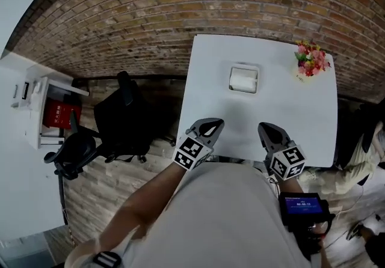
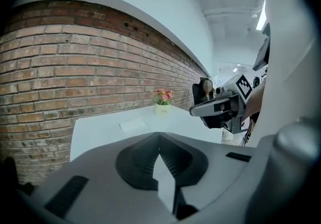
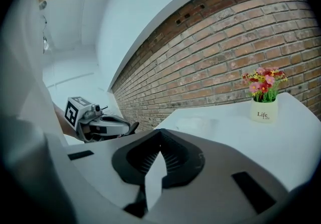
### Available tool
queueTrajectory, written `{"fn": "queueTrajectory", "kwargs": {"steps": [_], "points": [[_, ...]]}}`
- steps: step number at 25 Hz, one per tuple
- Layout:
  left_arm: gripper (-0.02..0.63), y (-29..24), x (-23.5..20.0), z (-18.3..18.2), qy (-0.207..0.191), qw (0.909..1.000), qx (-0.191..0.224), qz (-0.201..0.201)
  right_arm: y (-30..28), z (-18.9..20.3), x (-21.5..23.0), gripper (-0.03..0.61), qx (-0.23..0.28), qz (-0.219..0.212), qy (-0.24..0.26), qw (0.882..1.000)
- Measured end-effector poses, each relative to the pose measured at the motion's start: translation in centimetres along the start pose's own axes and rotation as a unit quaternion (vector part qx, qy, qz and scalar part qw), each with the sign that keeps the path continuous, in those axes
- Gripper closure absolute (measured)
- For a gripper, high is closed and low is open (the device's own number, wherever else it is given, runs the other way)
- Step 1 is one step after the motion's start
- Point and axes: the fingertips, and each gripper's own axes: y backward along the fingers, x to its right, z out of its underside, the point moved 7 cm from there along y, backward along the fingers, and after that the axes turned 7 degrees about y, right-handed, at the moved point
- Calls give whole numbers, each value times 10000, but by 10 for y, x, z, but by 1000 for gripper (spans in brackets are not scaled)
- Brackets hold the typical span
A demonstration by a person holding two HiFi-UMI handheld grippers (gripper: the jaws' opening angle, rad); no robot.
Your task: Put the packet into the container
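Observation:
A small square white container (image 1: 243, 79) sits at the middle of the white table (image 1: 301, 122), with something white lying in it; I cannot tell a packet apart from it. It shows small and flat in the left gripper view (image 2: 133, 126) and faintly in the right gripper view (image 3: 195, 123). My left gripper (image 1: 212, 122) and right gripper (image 1: 265, 127) hover side by side over the table's near edge, well short of the container. Both are shut, with fingertips meeting and nothing between them (image 2: 159, 135) (image 3: 160, 132).
A small pot of pink flowers (image 1: 311, 60) stands at the table's far right corner. A brick wall (image 1: 180, 2) runs behind the table. A black chair (image 1: 117, 119) and a white shelf unit (image 1: 36, 110) stand on the left.

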Motion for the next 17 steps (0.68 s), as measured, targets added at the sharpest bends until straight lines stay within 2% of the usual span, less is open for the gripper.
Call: {"fn": "queueTrajectory", "kwargs": {"steps": [9, 17], "points": [[604, -1, 1, -3, 34, 9998, 114, 173, -7, -5, -5, 568, 29, 19, 84, 10000], [604, 3, -6, 2, 135, 9998, 100, 141, -17, -10, -12, 568, 2, -105, 194, 9998]]}}
